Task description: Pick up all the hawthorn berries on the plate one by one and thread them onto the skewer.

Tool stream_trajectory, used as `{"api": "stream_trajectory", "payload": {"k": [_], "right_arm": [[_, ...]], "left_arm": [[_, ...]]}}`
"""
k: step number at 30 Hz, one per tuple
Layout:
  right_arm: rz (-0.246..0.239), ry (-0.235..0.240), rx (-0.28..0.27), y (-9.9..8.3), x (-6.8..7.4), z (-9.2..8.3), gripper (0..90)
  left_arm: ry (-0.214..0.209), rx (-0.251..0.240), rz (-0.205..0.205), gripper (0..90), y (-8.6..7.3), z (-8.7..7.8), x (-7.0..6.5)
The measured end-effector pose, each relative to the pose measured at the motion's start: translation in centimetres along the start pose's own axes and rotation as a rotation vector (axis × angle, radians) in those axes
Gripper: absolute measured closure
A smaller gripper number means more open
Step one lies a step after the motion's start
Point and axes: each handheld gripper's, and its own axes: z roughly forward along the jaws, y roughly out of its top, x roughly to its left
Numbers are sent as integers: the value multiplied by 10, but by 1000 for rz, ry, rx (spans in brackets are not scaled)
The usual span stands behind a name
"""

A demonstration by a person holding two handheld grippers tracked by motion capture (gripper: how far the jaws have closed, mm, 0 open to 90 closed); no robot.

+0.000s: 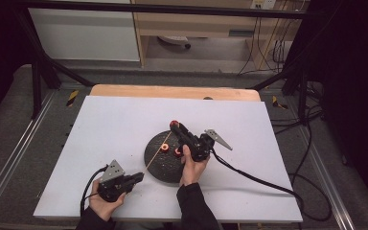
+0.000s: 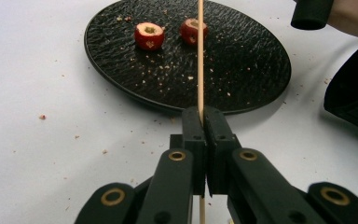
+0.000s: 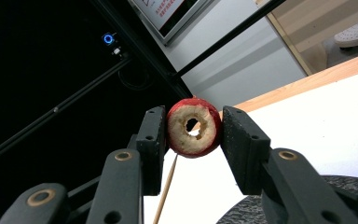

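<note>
A white table (image 1: 105,143) fronts a dark room. The left gripper (image 2: 204,122) is clamped on a skewer (image 2: 200,56); beyond, over the plate (image 2: 242,88), the right gripper (image 3: 193,133) pinches a cored fruit (image 3: 193,127). A misaligned hole could split the fruit or bend the skewer.

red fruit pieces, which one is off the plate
The cored piece clamped in the right gripper; the other two lie on the black plate.
</note>
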Motion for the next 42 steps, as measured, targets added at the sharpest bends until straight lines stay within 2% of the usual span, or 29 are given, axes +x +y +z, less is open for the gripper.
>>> {"api": "stream_trajectory", "payload": {"k": [26,33,42], "right_arm": [[16,16,0,-1,0,0,614],[26,18,-11,-5,0,-1,615],[36,21,1,-15,0,-1,615]], "left_arm": [[8,-11,-2,881,0,0,-1],[23,-29,-28,881,3,5,-9],[47,-50,-64,884,7,9,-17]]}}
